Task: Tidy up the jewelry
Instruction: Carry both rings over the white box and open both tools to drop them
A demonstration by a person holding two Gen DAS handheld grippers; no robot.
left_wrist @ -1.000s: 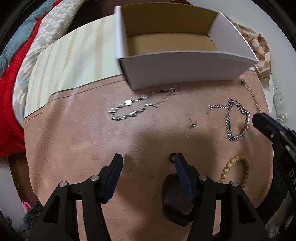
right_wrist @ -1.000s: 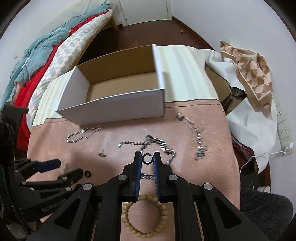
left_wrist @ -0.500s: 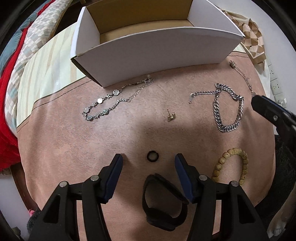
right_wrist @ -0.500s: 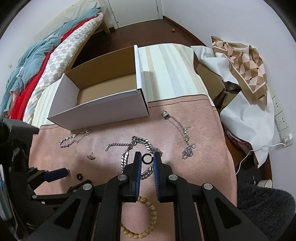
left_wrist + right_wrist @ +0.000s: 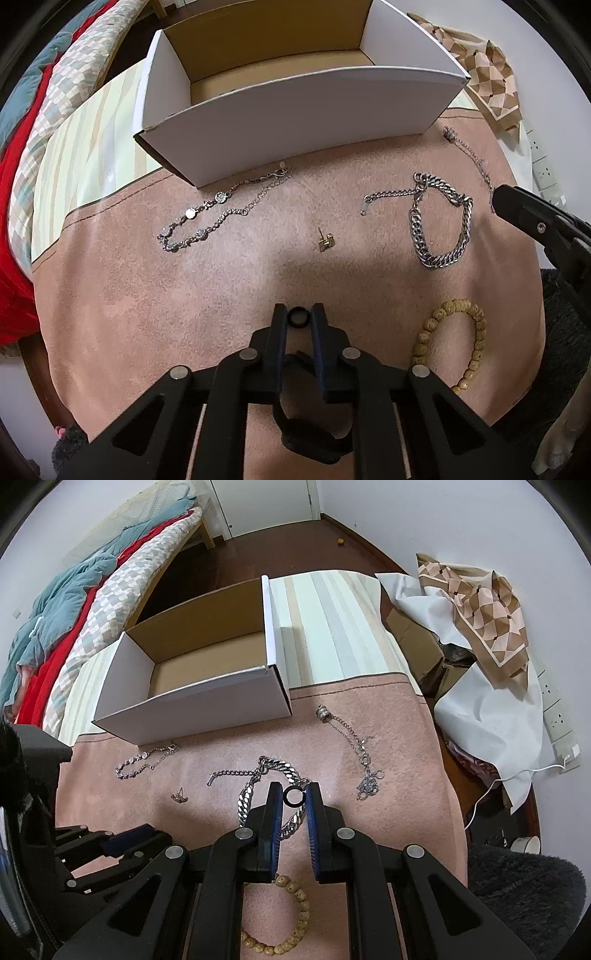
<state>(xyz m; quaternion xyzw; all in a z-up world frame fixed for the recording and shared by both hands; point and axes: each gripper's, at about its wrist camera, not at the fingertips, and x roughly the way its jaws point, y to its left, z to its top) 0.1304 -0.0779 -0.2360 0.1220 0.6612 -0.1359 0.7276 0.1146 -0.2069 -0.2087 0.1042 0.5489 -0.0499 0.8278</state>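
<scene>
My left gripper (image 5: 298,318) is shut on a small black ring (image 5: 297,317) low over the pink mat (image 5: 147,295). My right gripper (image 5: 294,796) is shut on another small black ring (image 5: 294,796) and holds it above the thick silver chain bracelet (image 5: 258,786). The open white box (image 5: 295,118) with a brown inside stands at the far edge of the mat; it also shows in the right wrist view (image 5: 199,701). On the mat lie a thin silver bracelet (image 5: 221,210), a gold earring (image 5: 325,242), the thick chain (image 5: 439,229), a wooden bead bracelet (image 5: 454,343) and a thin necklace (image 5: 354,753).
A black band (image 5: 310,439) lies under my left gripper. A striped cloth (image 5: 332,627) covers the table beyond the mat. A bed with red and blue quilts (image 5: 66,602) is at the left. A patterned scarf on white paper (image 5: 476,605) lies at the right.
My left gripper moved forward and closed on the black ring that lay on the mat. My right gripper has drifted right with its ring still held.
</scene>
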